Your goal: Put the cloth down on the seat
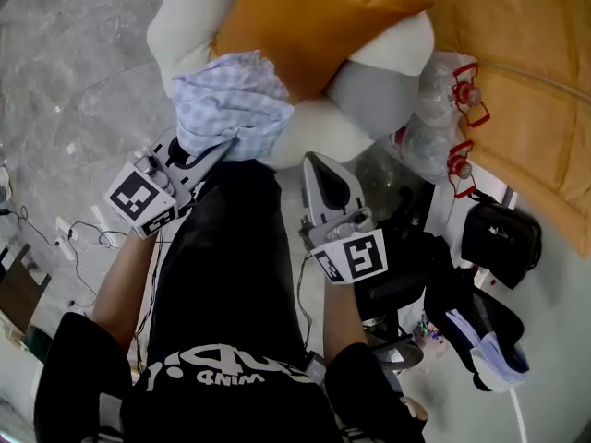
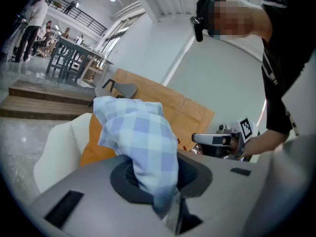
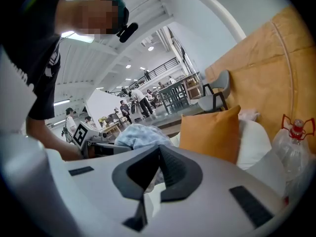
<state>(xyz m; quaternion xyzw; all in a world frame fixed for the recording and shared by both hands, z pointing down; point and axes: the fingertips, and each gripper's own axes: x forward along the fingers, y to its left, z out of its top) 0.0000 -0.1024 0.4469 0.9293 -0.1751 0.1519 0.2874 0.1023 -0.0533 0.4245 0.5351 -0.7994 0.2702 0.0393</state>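
Left gripper pinches the blue and white checked cloth tight in its jaws. Right gripper has its jaws pressed together with nothing in them, near the left one. Bunched up, the cloth is over the front of the white seat, close to the orange pillow.

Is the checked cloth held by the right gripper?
No, the checked cloth is pinched in the left gripper, while the right gripper holds nothing.
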